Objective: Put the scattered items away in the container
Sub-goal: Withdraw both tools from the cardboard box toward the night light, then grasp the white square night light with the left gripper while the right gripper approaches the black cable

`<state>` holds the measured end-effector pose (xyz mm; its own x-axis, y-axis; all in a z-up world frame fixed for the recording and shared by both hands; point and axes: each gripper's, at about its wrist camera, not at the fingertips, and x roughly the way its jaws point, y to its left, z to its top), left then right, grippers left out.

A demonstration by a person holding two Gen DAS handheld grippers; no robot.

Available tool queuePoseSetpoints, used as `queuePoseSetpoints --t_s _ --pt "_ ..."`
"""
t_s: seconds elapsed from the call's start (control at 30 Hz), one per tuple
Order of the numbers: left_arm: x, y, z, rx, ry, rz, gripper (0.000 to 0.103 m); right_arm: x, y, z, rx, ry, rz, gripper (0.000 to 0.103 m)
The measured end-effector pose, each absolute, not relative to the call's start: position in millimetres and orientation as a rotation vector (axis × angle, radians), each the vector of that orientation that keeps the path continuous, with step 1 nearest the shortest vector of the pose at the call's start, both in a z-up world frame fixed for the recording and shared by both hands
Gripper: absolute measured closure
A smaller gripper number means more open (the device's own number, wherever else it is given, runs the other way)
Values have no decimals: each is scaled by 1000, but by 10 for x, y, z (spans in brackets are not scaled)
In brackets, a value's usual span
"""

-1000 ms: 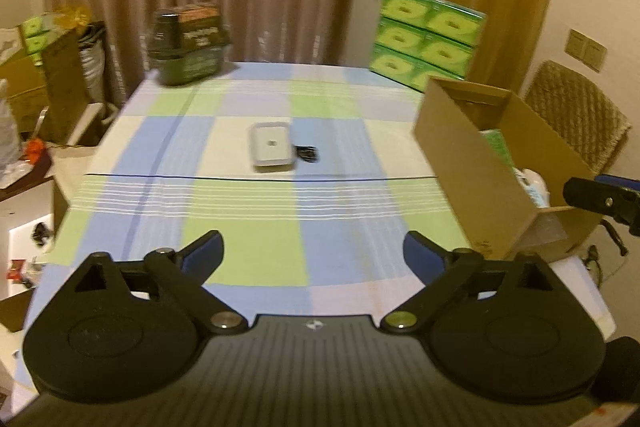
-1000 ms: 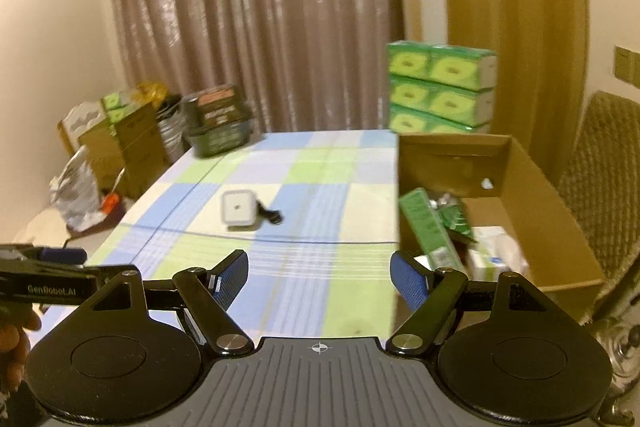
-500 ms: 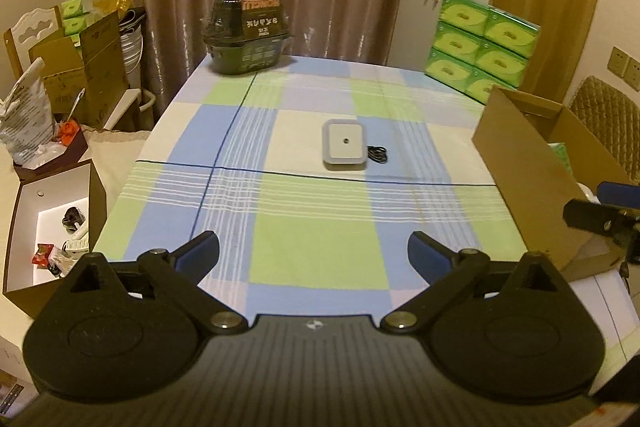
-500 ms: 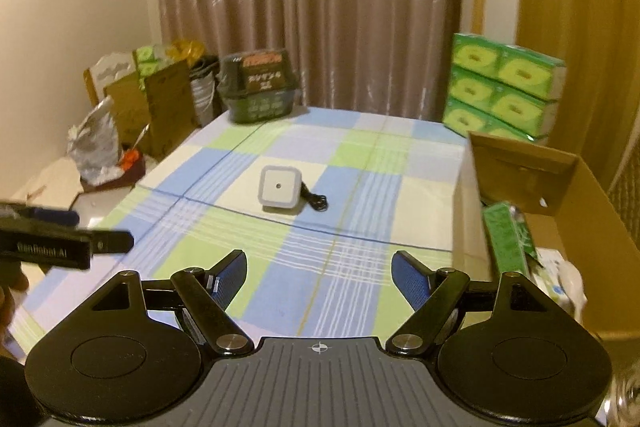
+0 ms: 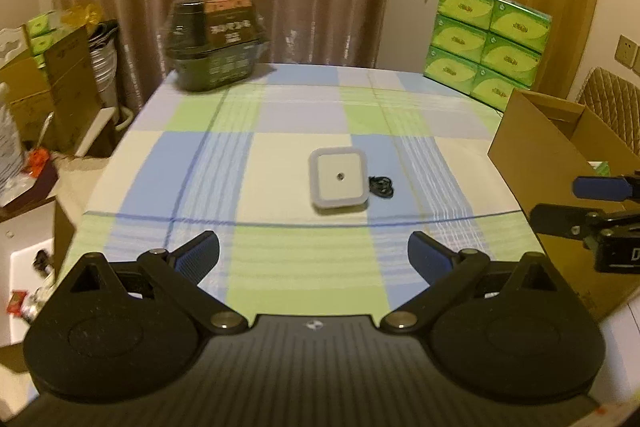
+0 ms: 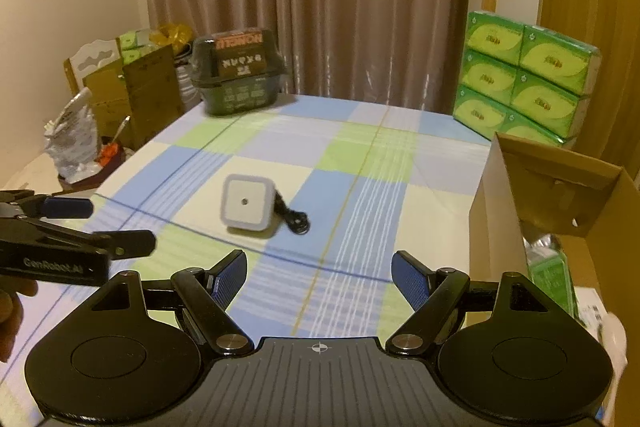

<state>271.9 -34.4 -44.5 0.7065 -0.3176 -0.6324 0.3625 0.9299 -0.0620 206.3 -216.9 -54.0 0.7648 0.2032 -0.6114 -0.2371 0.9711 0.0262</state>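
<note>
A small white square device (image 5: 338, 183) (image 6: 247, 206) lies mid-table on the checked cloth, with a coiled black cord (image 5: 381, 186) (image 6: 295, 218) at its right side. An open cardboard box (image 5: 560, 163) (image 6: 532, 187) stands at the table's right edge with green packets inside. My left gripper (image 5: 313, 254) is open and empty, short of the device. My right gripper (image 6: 319, 278) is open too, nothing between its fingers, near the box's left wall. Each gripper shows at the edge of the other's view.
A dark green basket (image 5: 216, 41) (image 6: 238, 79) with a brown package sits at the table's far left corner. Stacked green tissue packs (image 5: 486, 39) (image 6: 524, 79) stand far right. Cardboard boxes and bags (image 5: 44, 87) crowd the floor left of the table (image 5: 280, 107).
Both grippers have moved forward and lower toward the device, which now looks larger. Their jaws stayed wide apart. The right gripper has rolled slightly.
</note>
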Motion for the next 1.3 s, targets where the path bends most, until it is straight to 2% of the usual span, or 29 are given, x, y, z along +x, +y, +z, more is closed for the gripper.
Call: queuePoseSetpoints --t_s 0.6,0.8,0.83,0.87,0.9,1.2,1.3 --pt "3772 -1041 -1154 117 679 -396 12 2788 -2388 -922 -4 691 184 26" --pt "3972 -1150 -1294 169 695 -367 26 2834 -2403 -986 -20 699 186 26" --pt "3994 -1155 -1307 168 699 -376 32 2843 -2401 -997 -25 701 186 26" --pt "4010 -1155 -1315 170 707 -380 39 2843 -2395 -1003 -29 703 188 26" --pt "4009 -1144 -1312 175 708 -373 40 2847 -2389 -1008 -32 705 192 26" --pt "3662 -645 -1126 193 682 -380 42 2971 -2006 -1009 -166 712 321 27" --pt "3561 -413 -1096 178 674 -376 42 3095 -1828 -1083 -229 729 380 36"
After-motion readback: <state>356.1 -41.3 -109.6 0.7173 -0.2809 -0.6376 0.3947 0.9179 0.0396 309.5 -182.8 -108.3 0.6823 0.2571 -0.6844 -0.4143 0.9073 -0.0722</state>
